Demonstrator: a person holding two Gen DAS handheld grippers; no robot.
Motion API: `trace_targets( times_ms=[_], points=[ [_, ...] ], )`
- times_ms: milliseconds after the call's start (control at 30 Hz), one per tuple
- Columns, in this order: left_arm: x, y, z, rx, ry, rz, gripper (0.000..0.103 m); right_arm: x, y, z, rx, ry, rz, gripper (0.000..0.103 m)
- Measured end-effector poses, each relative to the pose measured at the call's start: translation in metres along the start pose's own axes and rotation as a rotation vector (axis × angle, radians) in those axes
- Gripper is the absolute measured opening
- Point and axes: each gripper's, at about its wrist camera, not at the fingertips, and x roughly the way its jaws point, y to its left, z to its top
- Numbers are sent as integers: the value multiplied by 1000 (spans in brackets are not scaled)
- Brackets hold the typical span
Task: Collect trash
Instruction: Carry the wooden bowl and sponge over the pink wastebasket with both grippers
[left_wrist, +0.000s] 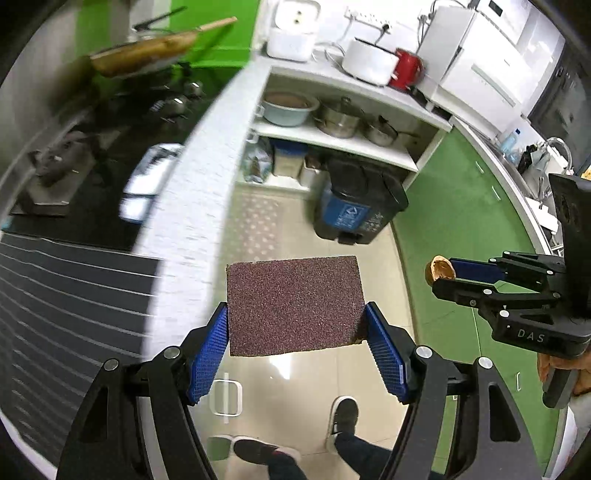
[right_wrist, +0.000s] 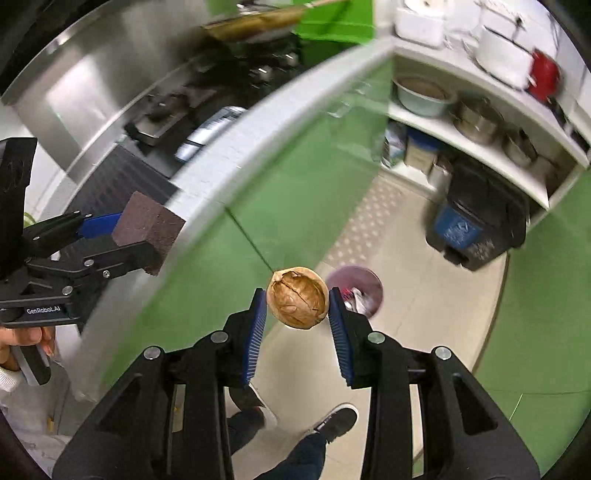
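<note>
My left gripper (left_wrist: 295, 317) is shut on a dark red-brown scouring sponge (left_wrist: 293, 304), held flat above the kitchen floor; it also shows in the right wrist view (right_wrist: 147, 230). My right gripper (right_wrist: 297, 304) is shut on a cracked brown walnut shell (right_wrist: 297, 297), also seen at the right of the left wrist view (left_wrist: 439, 269). A black and blue pedal trash bin (left_wrist: 358, 203) with its lid shut stands on the floor ahead under the shelves; it also shows in the right wrist view (right_wrist: 476, 225).
A white counter edge (left_wrist: 192, 206) runs along the left with a stove (left_wrist: 55, 173) behind it. Green cabinet doors (left_wrist: 450, 236) stand on the right. Open shelves (left_wrist: 332, 140) hold pots. The person's feet (left_wrist: 343, 417) stand on the tiled floor. A purple round object (right_wrist: 356, 286) lies on the floor.
</note>
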Motion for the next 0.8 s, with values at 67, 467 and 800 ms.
trace_targets(
  times_ms=[67, 467, 800],
  points=[
    [21, -10, 0, -7, 13, 10, 70, 13, -22, -4, -3, 16, 1, 34],
    [144, -23, -3, -91, 79, 40, 70, 119, -108, -6, -40, 94, 54, 34],
    [241, -1, -11, -80, 127, 10, 70, 224, -136, -7, -3, 124, 52, 34]
  ],
)
